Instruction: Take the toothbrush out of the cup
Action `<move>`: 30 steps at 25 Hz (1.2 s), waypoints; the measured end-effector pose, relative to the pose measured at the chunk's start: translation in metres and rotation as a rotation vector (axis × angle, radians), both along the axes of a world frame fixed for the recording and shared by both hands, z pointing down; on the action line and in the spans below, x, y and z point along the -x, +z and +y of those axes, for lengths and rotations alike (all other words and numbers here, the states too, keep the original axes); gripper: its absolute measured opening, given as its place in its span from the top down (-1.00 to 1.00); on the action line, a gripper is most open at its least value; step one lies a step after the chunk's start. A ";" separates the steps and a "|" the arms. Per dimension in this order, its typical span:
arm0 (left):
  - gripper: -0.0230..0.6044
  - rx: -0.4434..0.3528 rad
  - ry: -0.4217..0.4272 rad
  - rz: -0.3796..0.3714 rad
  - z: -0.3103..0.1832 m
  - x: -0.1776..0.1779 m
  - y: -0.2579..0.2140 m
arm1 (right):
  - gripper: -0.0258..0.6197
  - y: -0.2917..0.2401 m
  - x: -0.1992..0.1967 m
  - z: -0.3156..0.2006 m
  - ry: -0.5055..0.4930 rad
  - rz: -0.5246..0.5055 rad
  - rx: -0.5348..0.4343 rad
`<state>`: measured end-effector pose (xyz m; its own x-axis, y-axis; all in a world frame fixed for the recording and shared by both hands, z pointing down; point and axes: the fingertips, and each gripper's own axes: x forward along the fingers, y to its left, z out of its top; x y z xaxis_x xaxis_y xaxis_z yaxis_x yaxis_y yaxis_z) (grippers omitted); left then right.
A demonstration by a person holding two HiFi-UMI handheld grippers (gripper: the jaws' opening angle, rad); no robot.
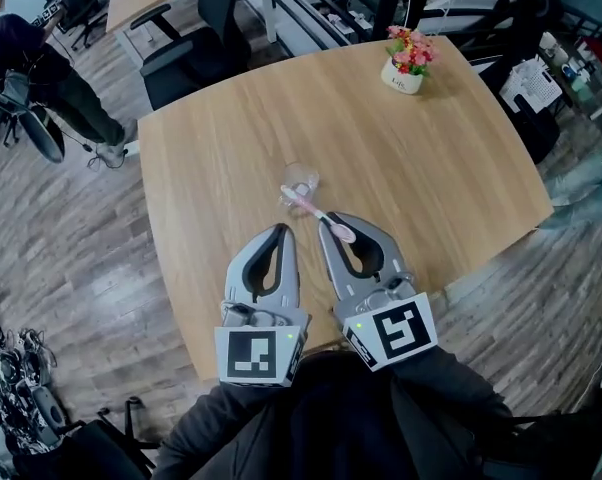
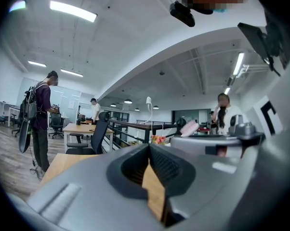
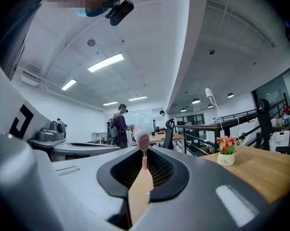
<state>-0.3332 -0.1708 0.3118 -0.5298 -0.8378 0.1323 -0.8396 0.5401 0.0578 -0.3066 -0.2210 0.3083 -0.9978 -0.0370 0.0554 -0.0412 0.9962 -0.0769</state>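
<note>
My right tool (image 1: 333,220) is clamped on the pink toothbrush (image 1: 311,208), which sticks out past its tips, held above the worktop (image 1: 431,168). The clear cup (image 1: 303,176) stands on the wood just beyond. My left tool (image 1: 284,230), just beside the right, is closed on nothing.

- table (image 1: 231,148): pale wood-grain top, matt, smooth.
- floor (image 1: 61,238), at nine o'clock of the table: grey-brown wood planks, dull sheen.
- toothbrush (image 1: 309,206): pink plastic, smooth.
- cup (image 1: 301,178): clear, glossy; glass or plastic cannot be told.
- left gripper (image 1: 282,230), right gripper (image 1: 333,221): grey matt plastic shells; black ribbed pads (image 3: 160,171).
- flower pot (image 1: 401,78), at one o'clock: white, glossy.
</note>
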 end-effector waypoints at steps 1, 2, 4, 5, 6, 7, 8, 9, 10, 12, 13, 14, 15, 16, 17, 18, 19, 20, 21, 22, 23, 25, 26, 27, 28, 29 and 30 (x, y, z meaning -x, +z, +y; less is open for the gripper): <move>0.90 -0.002 0.006 -0.010 0.004 -0.005 -0.004 | 0.83 -0.004 -0.006 0.004 0.009 -0.008 -0.003; 0.90 -0.005 0.007 -0.019 0.008 -0.008 -0.008 | 0.83 -0.007 -0.011 0.008 0.016 -0.014 -0.005; 0.90 -0.011 0.015 -0.033 0.015 -0.018 -0.015 | 0.83 -0.012 -0.023 0.014 0.028 -0.026 -0.011; 0.90 -0.014 0.023 -0.039 0.017 -0.024 -0.016 | 0.83 -0.014 -0.029 0.016 0.033 -0.031 -0.014; 0.90 -0.019 0.029 -0.048 0.019 -0.030 -0.018 | 0.83 -0.016 -0.035 0.018 0.038 -0.036 -0.018; 0.90 -0.025 0.034 -0.062 0.021 -0.035 -0.020 | 0.83 -0.018 -0.041 0.020 0.042 -0.042 -0.021; 0.90 -0.031 0.039 -0.077 0.022 -0.039 -0.022 | 0.83 -0.019 -0.046 0.022 0.047 -0.047 -0.024; 0.90 -0.034 0.045 -0.089 0.024 -0.044 -0.024 | 0.83 -0.021 -0.051 0.023 0.052 -0.052 -0.026; 0.90 -0.033 0.051 -0.094 0.025 -0.048 -0.026 | 0.83 -0.022 -0.055 0.024 0.056 -0.057 -0.026; 0.90 -0.027 0.059 -0.092 0.027 -0.056 -0.028 | 0.83 -0.025 -0.062 0.027 0.061 -0.065 -0.028; 0.90 -0.026 0.059 -0.095 0.029 -0.058 -0.029 | 0.83 -0.026 -0.065 0.028 0.063 -0.068 -0.030; 0.90 -0.026 0.057 -0.102 0.031 -0.059 -0.031 | 0.83 -0.028 -0.066 0.030 0.063 -0.071 -0.031; 0.90 -0.024 0.054 -0.106 0.032 -0.059 -0.032 | 0.83 -0.028 -0.067 0.031 0.063 -0.073 -0.033; 0.90 -0.022 0.054 -0.105 0.033 -0.059 -0.033 | 0.83 -0.029 -0.068 0.032 0.064 -0.075 -0.036; 0.90 -0.024 0.056 -0.104 0.034 -0.059 -0.034 | 0.83 -0.030 -0.068 0.032 0.065 -0.076 -0.038; 0.90 -0.026 0.058 -0.107 0.034 -0.059 -0.035 | 0.83 -0.031 -0.068 0.033 0.066 -0.078 -0.041; 0.90 -0.026 0.053 -0.111 0.036 -0.058 -0.036 | 0.83 -0.032 -0.068 0.033 0.066 -0.079 -0.044; 0.90 -0.022 0.046 -0.111 0.038 -0.057 -0.037 | 0.83 -0.033 -0.068 0.034 0.065 -0.080 -0.048; 0.90 -0.019 0.041 -0.110 0.039 -0.056 -0.037 | 0.83 -0.034 -0.068 0.035 0.063 -0.082 -0.053; 0.90 -0.023 0.042 -0.113 0.039 -0.056 -0.038 | 0.83 -0.034 -0.068 0.035 0.061 -0.083 -0.057; 0.90 -0.029 0.042 -0.116 0.039 -0.056 -0.039 | 0.83 -0.035 -0.068 0.036 0.059 -0.084 -0.061; 0.90 -0.039 0.037 -0.116 0.040 -0.055 -0.041 | 0.83 -0.036 -0.067 0.037 0.057 -0.085 -0.068; 0.90 -0.045 0.037 -0.118 0.040 -0.055 -0.042 | 0.83 -0.037 -0.067 0.037 0.057 -0.086 -0.070; 0.90 -0.052 0.043 -0.123 0.040 -0.055 -0.042 | 0.83 -0.037 -0.067 0.038 0.057 -0.087 -0.071; 0.90 -0.057 0.050 -0.129 0.040 -0.056 -0.042 | 0.83 -0.038 -0.067 0.038 0.057 -0.089 -0.070; 0.90 -0.061 0.053 -0.132 0.041 -0.056 -0.042 | 0.83 -0.039 -0.067 0.039 0.056 -0.091 -0.069; 0.90 -0.062 0.050 -0.131 0.041 -0.056 -0.042 | 0.83 -0.039 -0.066 0.039 0.054 -0.092 -0.069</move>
